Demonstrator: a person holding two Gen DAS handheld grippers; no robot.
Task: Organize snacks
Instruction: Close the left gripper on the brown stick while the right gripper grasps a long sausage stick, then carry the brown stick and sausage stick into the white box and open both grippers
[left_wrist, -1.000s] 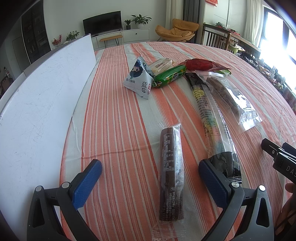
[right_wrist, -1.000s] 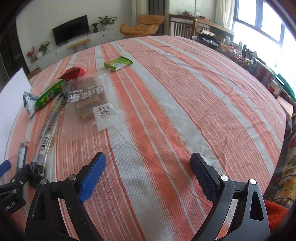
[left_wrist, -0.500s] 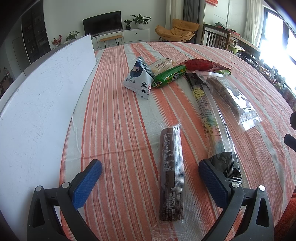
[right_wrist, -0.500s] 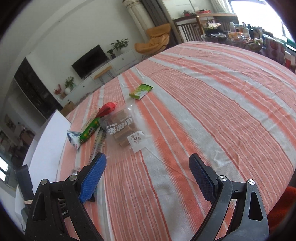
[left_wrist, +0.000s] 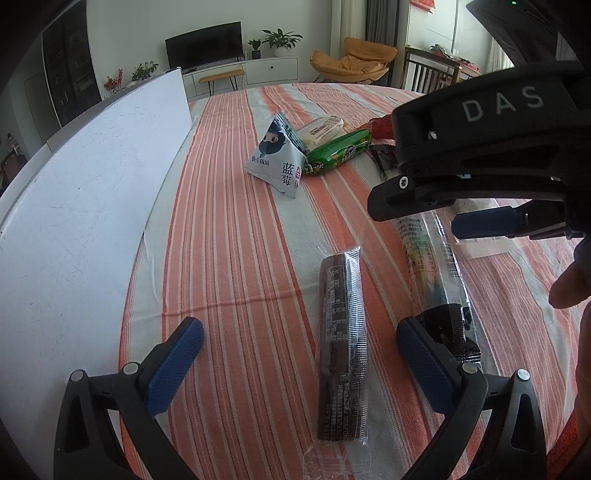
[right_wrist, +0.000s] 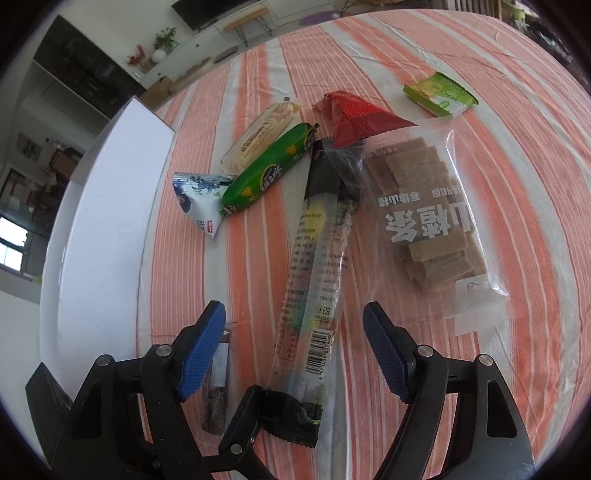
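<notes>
My left gripper (left_wrist: 299, 334) is open low over the striped cloth, and a dark brown snack bar (left_wrist: 341, 339) lies flat between its fingers, untouched. Just to its right lies a long stick snack in clear wrap (left_wrist: 432, 266). My right gripper (right_wrist: 293, 317) points down over that long stick snack (right_wrist: 314, 266). Its jaws are closing, with the stick between them and neither pad touching it. In the left wrist view the right gripper (left_wrist: 417, 218) fills the upper right, with a hand behind it. The brown bar (right_wrist: 216, 387) is partly hidden by the right gripper's left finger.
Further back lie a blue-and-white triangular pouch (right_wrist: 201, 199), a green packet (right_wrist: 269, 173), a pale yellow packet (right_wrist: 258, 136), a red packet (right_wrist: 354, 114), a clear bag of brown strips (right_wrist: 424, 206) and a small green-white packet (right_wrist: 439, 94). A white board (left_wrist: 74, 206) runs along the left.
My right gripper has swung left from the bare cloth to above the long stick snack, tilted further down, and its jaws have narrowed. It now looms in the left view. The left gripper stayed still.
</notes>
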